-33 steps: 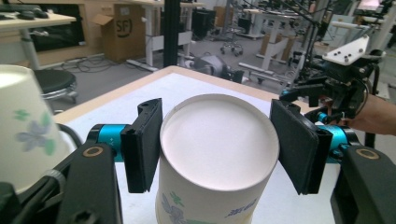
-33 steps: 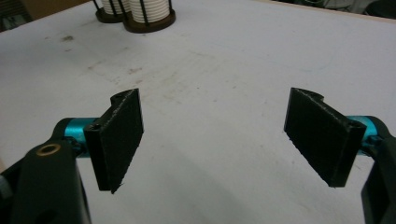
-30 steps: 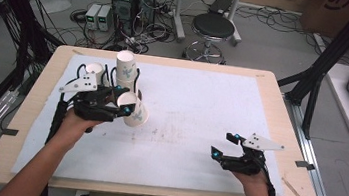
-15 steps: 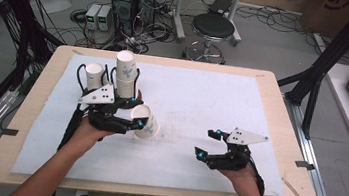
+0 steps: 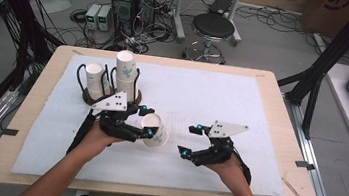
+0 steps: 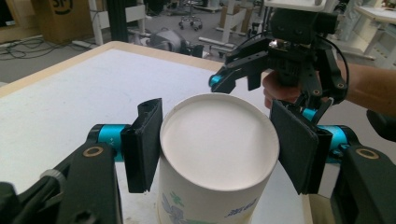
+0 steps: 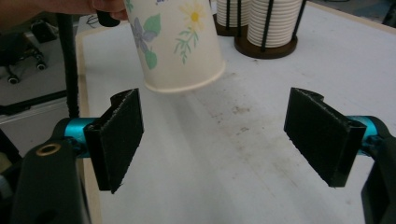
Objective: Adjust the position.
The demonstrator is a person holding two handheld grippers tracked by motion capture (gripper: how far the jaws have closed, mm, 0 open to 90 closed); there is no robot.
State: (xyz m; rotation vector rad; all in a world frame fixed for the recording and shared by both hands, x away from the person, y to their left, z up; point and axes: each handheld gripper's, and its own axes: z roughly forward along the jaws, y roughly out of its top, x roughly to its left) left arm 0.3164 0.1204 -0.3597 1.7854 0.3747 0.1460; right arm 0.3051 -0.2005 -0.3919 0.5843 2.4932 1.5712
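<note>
A white paper cup (image 5: 154, 130) with a flower print is clamped in my left gripper (image 5: 145, 121), just above the white mat near the table's middle, its base pointing toward the right gripper. In the left gripper view both pads (image 6: 144, 144) press the sides of the cup (image 6: 217, 154) and I look onto its flat bottom. My right gripper (image 5: 187, 140) stands open a short way to the right of the cup, aimed at it. In the right gripper view the cup (image 7: 173, 42) hangs tilted beyond my wide-apart jaws (image 7: 219, 140), with nothing between them.
Two wire cup holders stand at the back left of the mat (image 5: 222, 99): a shorter stack of cups (image 5: 94, 79) and a taller one (image 5: 126, 74). These stacks (image 7: 273, 23) also appear in the right gripper view. A stool (image 5: 213, 29) stands beyond the wooden table edge (image 5: 177, 62).
My left gripper carried the cup away from the holders, rightward and toward the near side. My right gripper moved left toward the cup, jaws still open.
</note>
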